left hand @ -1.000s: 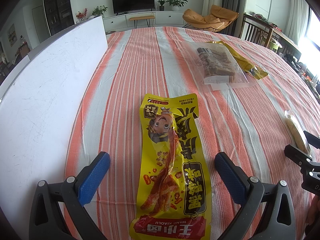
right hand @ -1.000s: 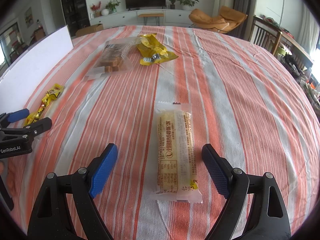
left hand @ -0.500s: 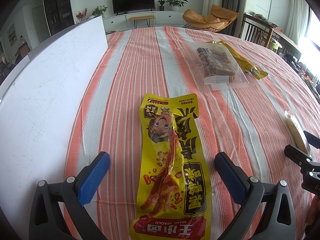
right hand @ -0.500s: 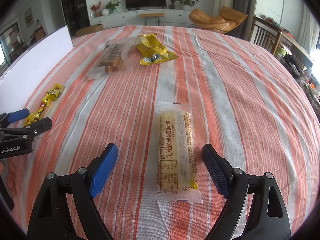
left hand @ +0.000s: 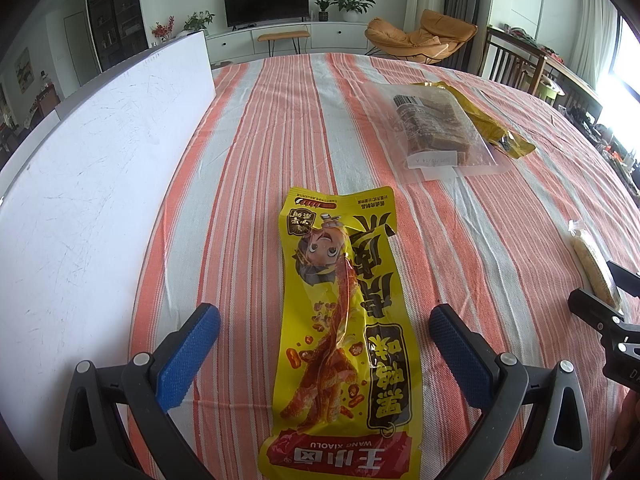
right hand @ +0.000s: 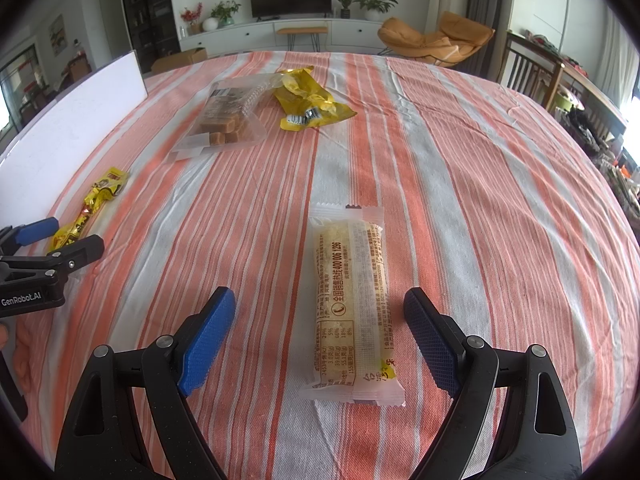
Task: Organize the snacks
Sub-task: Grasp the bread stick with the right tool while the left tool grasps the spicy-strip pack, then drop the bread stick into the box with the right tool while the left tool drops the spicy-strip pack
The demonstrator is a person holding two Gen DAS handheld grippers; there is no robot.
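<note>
Jaws spread wide on my left gripper [left hand: 324,332], straddling the long yellow printed snack pouch [left hand: 344,320] lying flat on the striped cloth; I'd pinch its midsection squarely. My right gripper [right hand: 318,328], likewise released, brackets the clear-wrapped pale cake bar [right hand: 352,304].

The yellow bag [left hand: 486,124] hides mostly behind the clear bag [left hand: 436,132]. The long snack [left hand: 344,332] runs off the bottom edge. The right gripper [left hand: 612,304] covers part of the pale bar [left hand: 592,264]. The small print on the bar is too tiny to read.
</note>
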